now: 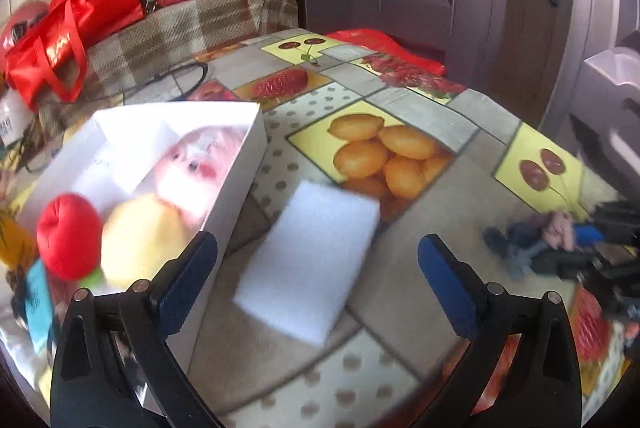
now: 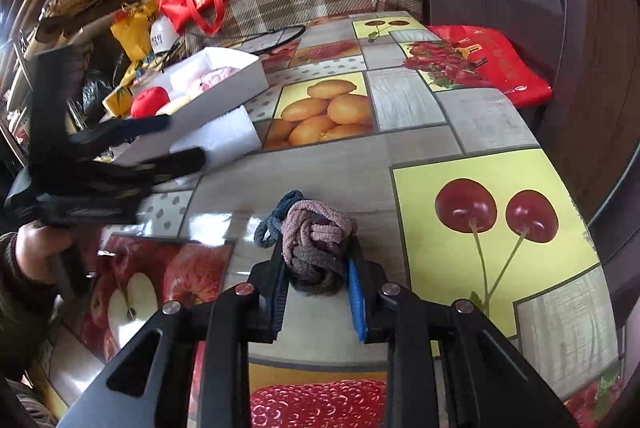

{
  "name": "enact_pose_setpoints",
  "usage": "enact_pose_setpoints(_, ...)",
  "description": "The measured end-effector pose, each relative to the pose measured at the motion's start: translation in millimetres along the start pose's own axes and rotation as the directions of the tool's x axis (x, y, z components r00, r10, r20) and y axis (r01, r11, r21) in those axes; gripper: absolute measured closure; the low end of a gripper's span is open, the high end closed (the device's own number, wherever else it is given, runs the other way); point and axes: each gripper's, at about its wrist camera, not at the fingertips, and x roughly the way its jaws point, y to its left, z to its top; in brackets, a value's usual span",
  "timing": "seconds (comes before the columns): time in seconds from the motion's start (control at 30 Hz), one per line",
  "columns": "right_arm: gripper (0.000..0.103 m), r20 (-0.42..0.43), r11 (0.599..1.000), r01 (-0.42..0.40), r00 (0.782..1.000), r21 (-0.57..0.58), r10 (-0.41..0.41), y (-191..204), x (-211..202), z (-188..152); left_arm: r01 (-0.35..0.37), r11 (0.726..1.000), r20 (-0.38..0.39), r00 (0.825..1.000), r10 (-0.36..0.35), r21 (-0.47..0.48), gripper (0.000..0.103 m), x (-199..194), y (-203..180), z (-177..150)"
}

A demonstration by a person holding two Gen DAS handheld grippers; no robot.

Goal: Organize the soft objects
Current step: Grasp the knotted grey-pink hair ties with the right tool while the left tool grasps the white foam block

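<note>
A knotted rope toy [image 2: 316, 240] in pink, brown and blue sits between the pads of my right gripper [image 2: 316, 272], which is shut on it just above the tablecloth. The same rope toy [image 1: 548, 236] shows at the far right of the left wrist view. My left gripper [image 1: 318, 260] is open, its fingers either side of a white foam block [image 1: 310, 260] lying on the table. A white box [image 1: 224, 188] to the left holds a red ball [image 1: 68, 236], a yellow plush [image 1: 144, 240] and a pink plush [image 1: 196, 164]. The left gripper [image 2: 176, 144] is also seen from the right wrist.
The table wears a fruit-print cloth [image 2: 480, 132]. Red bags [image 1: 68, 28] and a plaid blanket [image 1: 172, 36] lie behind it. A red bag [image 2: 500, 64] sits by the dark door at the table's right edge. A hand [image 2: 36, 248] holds the left gripper's handle.
</note>
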Motion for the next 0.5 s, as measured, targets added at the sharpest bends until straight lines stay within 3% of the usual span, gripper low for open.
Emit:
enact_pose_setpoints(0.1,0.077,-0.002,1.0,-0.004,1.0,0.004,0.004,-1,0,-1,-0.032,0.999,-0.029,0.999,0.033,0.043,0.001,7,-10,1)
enact_pose_setpoints(0.3,0.077,0.01,1.0,-0.001,1.0,0.014,0.001,-1,-1,-1,0.129,0.982,-0.092,0.989,-0.116,0.142,0.002,-6,-34,-24)
enact_pose_setpoints(0.37,0.077,0.016,1.0,-0.003,1.0,0.027,0.002,-5,-2,-1,0.159,0.971,-0.068,0.986,-0.149,0.177,0.002,-22,-43,-35)
enact_pose_setpoints(0.47,0.077,0.018,0.999,-0.009,1.0,0.039,0.008,-7,-3,-2,0.087,0.986,0.048,0.994,-0.095,0.142,0.002,-44,-38,-36)
enact_pose_setpoints(0.5,0.077,0.016,0.999,-0.008,1.0,0.039,0.008,-7,-2,-2,0.096,0.988,0.056,0.993,-0.104,0.125,0.002,-45,-35,-35)
